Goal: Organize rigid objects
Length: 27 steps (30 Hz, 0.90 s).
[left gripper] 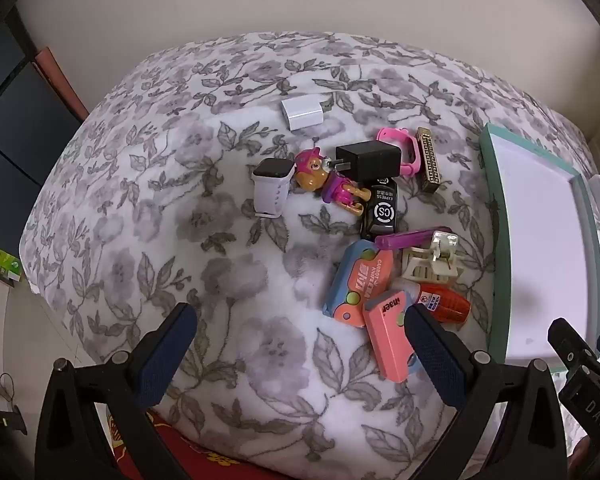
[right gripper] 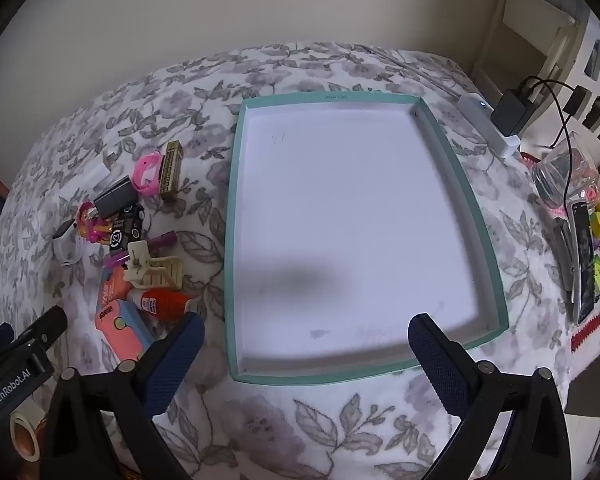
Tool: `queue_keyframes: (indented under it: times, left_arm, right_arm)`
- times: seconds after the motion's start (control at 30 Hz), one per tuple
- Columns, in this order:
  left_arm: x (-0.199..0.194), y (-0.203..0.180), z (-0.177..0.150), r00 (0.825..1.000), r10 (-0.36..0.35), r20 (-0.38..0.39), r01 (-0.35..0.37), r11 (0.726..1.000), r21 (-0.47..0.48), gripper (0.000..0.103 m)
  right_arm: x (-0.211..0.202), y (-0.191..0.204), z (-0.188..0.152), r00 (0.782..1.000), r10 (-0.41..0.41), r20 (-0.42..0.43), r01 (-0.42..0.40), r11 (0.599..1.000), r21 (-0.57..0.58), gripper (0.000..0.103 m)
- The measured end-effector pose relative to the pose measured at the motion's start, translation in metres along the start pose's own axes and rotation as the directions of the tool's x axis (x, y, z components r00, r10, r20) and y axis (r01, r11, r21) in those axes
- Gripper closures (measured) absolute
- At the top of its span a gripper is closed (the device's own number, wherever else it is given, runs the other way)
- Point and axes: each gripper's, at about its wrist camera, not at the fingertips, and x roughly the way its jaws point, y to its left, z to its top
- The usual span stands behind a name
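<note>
A teal-rimmed white tray (right gripper: 236,208) lies empty on the floral cloth; its rim also shows in the left wrist view (left gripper: 496,216). Left of it is a pile of small items: a pink box cutter (left gripper: 388,336), an orange-blue carrot knife (left gripper: 358,284), a red glue bottle (left gripper: 444,302), a cream hair claw (left gripper: 432,260), a black charger (left gripper: 370,158), a pup figure (left gripper: 320,178), a white watch (left gripper: 270,186), a white adapter (left gripper: 302,110). My left gripper (left gripper: 300,330) is open, just before the pile. My right gripper (right gripper: 306,338) is open above the tray's near edge.
A power strip with a black plug (right gripper: 508,114), a glass jar (right gripper: 560,178), a remote (right gripper: 584,264) and coloured small items lie right of the tray. A tape roll (right gripper: 24,436) sits at the near left edge. The table's left edge drops off in the left wrist view.
</note>
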Motion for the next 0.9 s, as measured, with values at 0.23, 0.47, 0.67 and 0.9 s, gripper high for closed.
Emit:
queue_keyframes:
  times: [0.23,0.47,0.67,0.9]
  left_arm:
    - [0.0004,-0.0006,0.0003,1.000,0.012,0.010,-0.012,1.000,0.017,0.000]
    - [0.0000,0.0000,-0.0003,1.000,0.017,0.012,-0.018,1.000,0.018,0.000]
    - [0.0002,0.0002,-0.0007,1.000,0.024,0.014,-0.025,1.000,0.018,0.000]
    - [-0.0002,0.0007,-0.0003,1.000,0.025,0.015,-0.025,0.999,0.023,0.000]
  right_arm:
    - [-0.0007,-0.0001,0.0008,1.000,0.006,0.000,-0.006,1.000,0.002,0.000]
    - [-0.0012,0.0000,0.0011,1.000,0.003,0.004,-0.003,1.000,0.002,0.000]
    - [-0.0012,-0.0001,0.0012,1.000,0.005,0.005,-0.005,1.000,0.003,0.000]
    - [-0.0010,0.0001,0.0007,1.000,0.004,0.005,-0.004,1.000,0.002,0.000]
